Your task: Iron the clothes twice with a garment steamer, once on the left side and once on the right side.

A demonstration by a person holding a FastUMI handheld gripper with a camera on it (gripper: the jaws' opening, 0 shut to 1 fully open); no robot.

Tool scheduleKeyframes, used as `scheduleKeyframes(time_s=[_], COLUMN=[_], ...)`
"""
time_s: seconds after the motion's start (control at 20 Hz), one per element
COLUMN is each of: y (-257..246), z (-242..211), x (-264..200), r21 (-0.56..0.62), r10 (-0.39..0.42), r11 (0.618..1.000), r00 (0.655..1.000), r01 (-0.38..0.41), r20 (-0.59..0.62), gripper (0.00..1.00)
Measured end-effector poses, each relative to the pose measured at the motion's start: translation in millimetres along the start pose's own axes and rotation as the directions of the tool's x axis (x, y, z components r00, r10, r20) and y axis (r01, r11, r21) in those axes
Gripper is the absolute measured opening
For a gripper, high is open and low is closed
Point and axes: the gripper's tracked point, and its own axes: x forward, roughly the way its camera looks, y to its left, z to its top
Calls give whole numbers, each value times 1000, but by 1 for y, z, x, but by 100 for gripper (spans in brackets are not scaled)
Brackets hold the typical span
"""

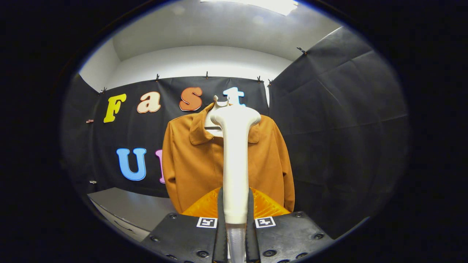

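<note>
My gripper (236,212) is closed down narrow, both fingers (220,208) pressing on the slim handle of the cream-white plastic garment steamer (234,160), one finger on each side of it. The steamer stands upright between my fingers and rises straight ahead of them, widening at the top into a rounded, T-shaped head. Its lower end, below my grip, turns to a greyish, translucent-looking section.

Just beyond the fingers, the steamer's head sits in front of the collar of a rust-orange, long-sleeved collared jacket (190,164) on a pale hanger (215,126). The jacket hangs against the black cloth booth wall (340,120), its front facing me, and the steamer's handle covers its centre line. I cannot tell whether the head touches the fabric. To the jacket's lower left is a grey flat tabletop (128,208).
</note>
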Motion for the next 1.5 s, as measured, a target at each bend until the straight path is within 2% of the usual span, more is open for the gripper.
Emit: scheduleKeyframes(time_s=[0.2,0.6,0.95,1.5], y=[-31,-50,-50,-59], z=[-25,-80,-132,-206], x=[27,58,39,-3], r21=[23,27,35,5], r10=[-27,8,16,-38], r11=[999,1000,999,999], r00=[999,993,979,937], r01=[28,-5,-9,43], r20=[-35,-119,-205,-346], gripper=[22,23,23,23])
